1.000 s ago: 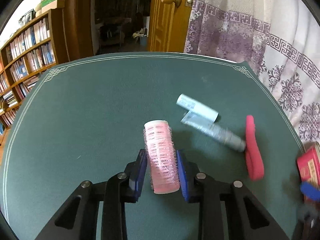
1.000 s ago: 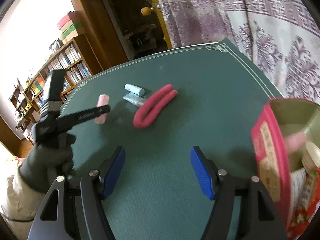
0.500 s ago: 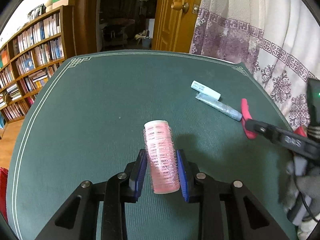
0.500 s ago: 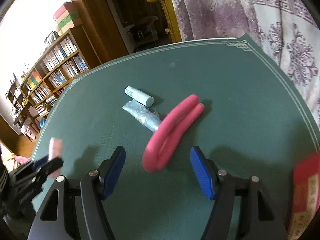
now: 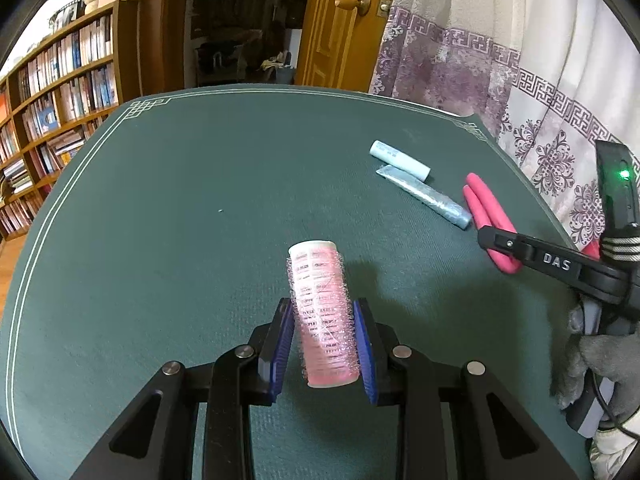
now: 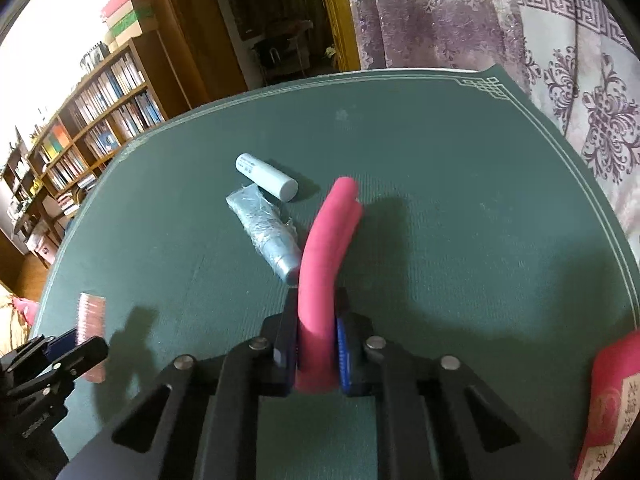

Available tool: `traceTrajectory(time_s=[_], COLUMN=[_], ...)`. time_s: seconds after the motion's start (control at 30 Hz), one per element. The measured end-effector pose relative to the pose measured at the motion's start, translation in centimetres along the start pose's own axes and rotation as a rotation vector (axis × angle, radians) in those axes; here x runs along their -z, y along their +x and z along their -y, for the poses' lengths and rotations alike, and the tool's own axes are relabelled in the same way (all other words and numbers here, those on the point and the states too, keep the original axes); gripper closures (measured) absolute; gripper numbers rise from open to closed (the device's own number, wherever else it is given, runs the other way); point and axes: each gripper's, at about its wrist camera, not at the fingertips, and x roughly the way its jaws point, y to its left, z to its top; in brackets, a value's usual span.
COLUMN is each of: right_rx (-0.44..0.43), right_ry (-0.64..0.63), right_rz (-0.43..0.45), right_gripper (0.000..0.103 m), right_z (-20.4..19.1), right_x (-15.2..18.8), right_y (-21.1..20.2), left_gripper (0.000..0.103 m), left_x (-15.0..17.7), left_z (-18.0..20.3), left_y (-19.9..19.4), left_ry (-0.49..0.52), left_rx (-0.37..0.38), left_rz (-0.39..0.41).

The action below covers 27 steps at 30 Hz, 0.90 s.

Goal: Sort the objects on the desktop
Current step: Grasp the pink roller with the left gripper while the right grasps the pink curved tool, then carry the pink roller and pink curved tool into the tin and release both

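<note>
- The folded pink foam roller [image 6: 326,248], at 6 o'clock beside the wrapped tube [image 6: 268,236], is being pinched by the right gripper [image 6: 316,344], whose jaws have just been closing; lifting is judged next.
- The pink hair curler [image 5: 322,312] is being clamped by the left gripper [image 5: 324,344].

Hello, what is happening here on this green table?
A person is sorting small things with a gripper in each hand. The left gripper holds a pink hair roller. The right gripper has just closed its jaws on a bent pink foam rod. A pale blue tube and a silvery wrapped tube lie on the green mat. A red box shows at the right edge.
</note>
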Motion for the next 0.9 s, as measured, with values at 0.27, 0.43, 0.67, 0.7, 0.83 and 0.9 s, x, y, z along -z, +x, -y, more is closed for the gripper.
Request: traceTrajectory(time_s=[0.27, 0.43, 0.67, 0.7, 0.83, 0.9], right_rx=[-0.078, -0.095, -0.084, -0.082, -0.080, -0.074], right_ry=[0.011, 0.015, 0.029, 0.032, 0.052, 0.064], right_rz=[0.079, 0.120, 0.172, 0.181, 0.208, 0.225], right_gripper=[0.086, 0.086, 0.086, 0.086, 0.086, 0.086], right_z=[0.2, 0.4, 1.7, 2.0, 3.2, 4.0], right_x=[1.4, 2.4, 4.2, 4.6, 5.6, 6.2], right_y=[-5.2, -8.2, -11.9, -12.6, -14.5, -15.7], left_gripper=[0.072, 0.072, 0.072, 0.072, 0.072, 0.072], left_x=[0.1, 0.3, 0.9, 1.1, 1.4, 1.6], left_z=[1.8, 3.8, 7.0, 7.4, 9.5, 10.4], left_y=[-2.1, -3.5, -5.2, -5.4, -6.3, -6.7], left_ry=[0.017, 0.047, 0.103, 0.113, 0.151, 0.168], left_rx=[0.027, 0.043, 0.058, 0.060, 0.070, 0.077], left_rz=[0.037, 0.059, 0.078, 0.081, 0.091, 0.096])
